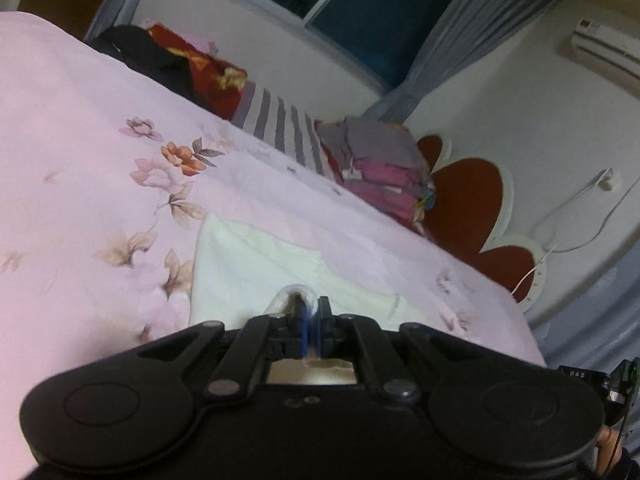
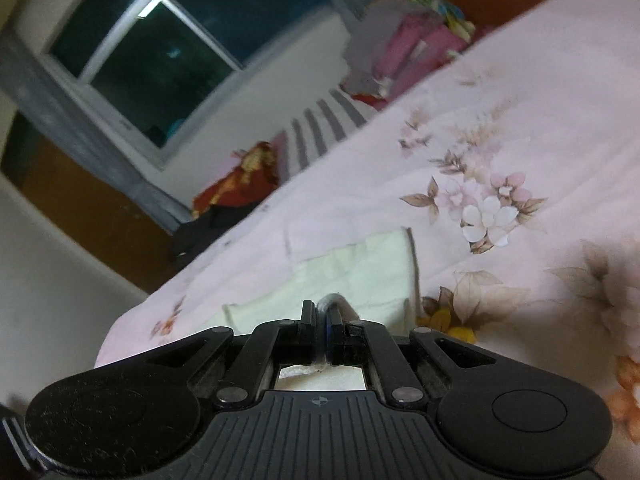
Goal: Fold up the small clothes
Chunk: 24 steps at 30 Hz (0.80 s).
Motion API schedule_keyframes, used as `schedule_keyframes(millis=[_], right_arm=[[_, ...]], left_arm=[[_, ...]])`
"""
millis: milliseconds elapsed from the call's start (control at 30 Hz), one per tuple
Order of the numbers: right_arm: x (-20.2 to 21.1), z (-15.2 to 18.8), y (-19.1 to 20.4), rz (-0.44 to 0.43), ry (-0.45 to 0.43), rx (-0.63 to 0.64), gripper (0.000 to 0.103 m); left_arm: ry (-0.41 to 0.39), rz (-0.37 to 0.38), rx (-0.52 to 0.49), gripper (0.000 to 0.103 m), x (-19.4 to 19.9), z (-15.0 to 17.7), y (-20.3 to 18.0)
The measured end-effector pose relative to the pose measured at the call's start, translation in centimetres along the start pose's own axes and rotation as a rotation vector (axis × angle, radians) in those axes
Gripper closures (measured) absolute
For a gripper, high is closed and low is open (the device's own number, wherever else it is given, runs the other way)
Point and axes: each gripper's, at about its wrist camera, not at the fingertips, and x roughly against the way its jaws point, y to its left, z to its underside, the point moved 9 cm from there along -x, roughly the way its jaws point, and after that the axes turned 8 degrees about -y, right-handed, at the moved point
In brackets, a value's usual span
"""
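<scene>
The left gripper [image 1: 311,312] fills the bottom of the view, its two black jaws pinched tight on a fold of a white cloth [image 1: 256,268]. The cloth spreads away from the jaws over a pink bedspread [image 1: 80,152] printed with flowers. Along the bed's far edge lie other things — a black garment [image 1: 148,56], a red patterned cloth [image 1: 212,76], a grey-and-white striped piece [image 1: 280,128] and a stack of folded clothes [image 1: 380,168] in pink and grey. Behind the stack stands a red headboard [image 1: 468,208] with a white rim. Above are a dark window [image 1: 372,16], a grey curtain [image 1: 480,28] and an air conditioner [image 1: 604,44] on the wall.
</scene>
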Motion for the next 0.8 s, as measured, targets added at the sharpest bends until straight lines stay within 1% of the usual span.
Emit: schedule_keyframes(millis=[100, 233, 300, 500, 567, 600, 633, 667, 700, 733, 767, 800], right_arm=[[-2.6, -0.2, -1.0, 0.030, 0.024, -0.016, 0.100], [-5.5, -0.6, -1.9, 0.058, 0.049, 0.003, 0.100], [-6.7, -0.7, -2.2, 0.064, 0.063, 0.008, 0.100], [-9.4, -0.7, -3.0, 0.085, 0.094, 0.005, 0.099], [-9.9, -0.8, -3.3, 0.077, 0.092, -0.019, 0.099], [-10.0, -0.9, -3.3, 0.077, 0.084, -0.026, 0.099], [-10.1, -1.1, -3.3, 0.075, 0.076, -0.028, 0.099], [-10.1, -1.2, -3.2, 0.073, 0.071, -0.034, 0.084], [-10.2, -1.4, -3.4, 0.080, 0.059, -0.044, 0.060], [-10.0, -1.8, -3.7, 0.100, 0.030, -0.048, 0.018], [-9.4, -2.5, -4.0, 0.125, -0.035, -0.033, 0.015], [-9.0, -3.0, -4.1, 0.120, -0.066, -0.021, 0.015]], left_arm=[[0.029, 0.000, -0.004, 0.100, -2.8, -0.7, 0.9], [0.066, -0.014, -0.006, 0.100, -5.6, -0.8, 1.9], [0.085, -0.033, -0.019, 0.100, -6.8, -0.7, 2.2], [0.120, -0.029, -0.059, 0.098, -9.0, -0.5, 2.5], [0.114, -0.023, -0.061, 0.090, -9.1, -0.7, 2.6], [0.107, -0.034, -0.060, 0.071, -9.2, -0.9, 2.7], [0.096, -0.062, -0.062, 0.033, -9.1, -1.2, 3.1], [0.080, -0.118, -0.080, 0.017, -8.9, -1.6, 3.7], [0.064, -0.146, -0.105, 0.016, -8.9, -1.9, 3.9], [0.063, -0.141, -0.132, 0.033, -8.7, -2.1, 4.0], [0.073, -0.136, -0.141, 0.038, -8.6, -2.3, 4.0], [0.071, -0.127, -0.144, 0.039, -8.4, -2.5, 4.0]])
